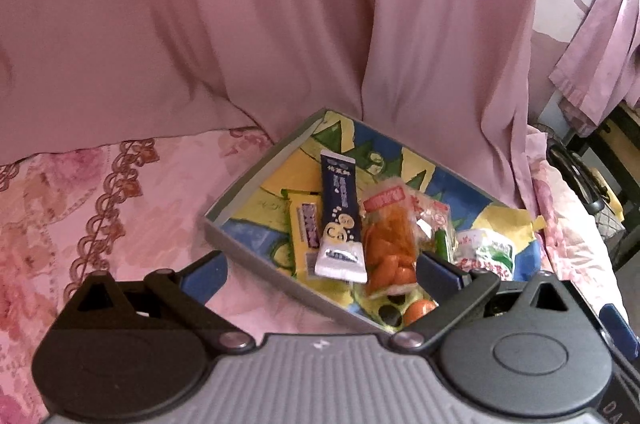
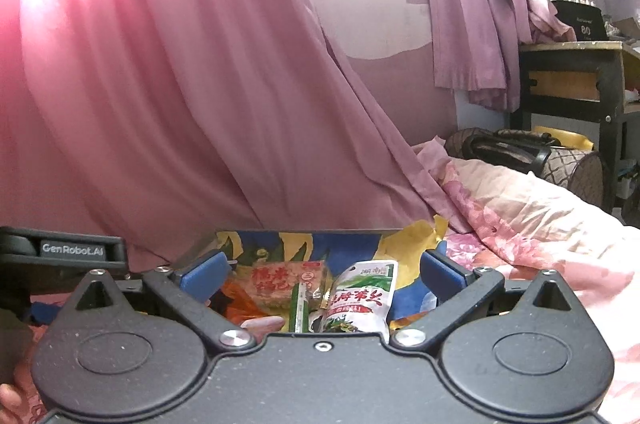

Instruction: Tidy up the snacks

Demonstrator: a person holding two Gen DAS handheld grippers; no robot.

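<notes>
A shallow box (image 1: 224, 212) with a bright blue and yellow lining is seen in the lower middle of the left wrist view, set on a bed with a pink flowered bedspread (image 1: 132, 184). The snacks are gathered inside it: a dark blue stick pack (image 1: 339, 216), a yellow snack bar (image 1: 305, 236) just beside it on the left, a clear bag of orange pieces (image 1: 388, 248) on the right, and a white and green pouch (image 1: 488, 256) near the right wall. A pink curtain (image 1: 280, 16) hangs right behind the box. The left gripper (image 1: 320, 268) is held above the near side of the box with its jaws wide apart and nothing between them. In the right wrist view, the right gripper (image 2: 324, 274) is also spread wide and empty, and the same pouch (image 2: 362, 298) and a pinkish rice snack pack (image 2: 286, 284) are seen low in the middle, in the box below it. It looks like the snacks have all been put in, and this step seems to be the letting go. No loose snack is seen on the bed. Next, the bed may need to be checked for any snack left out, and the packs could be lined up neatly.
</notes>
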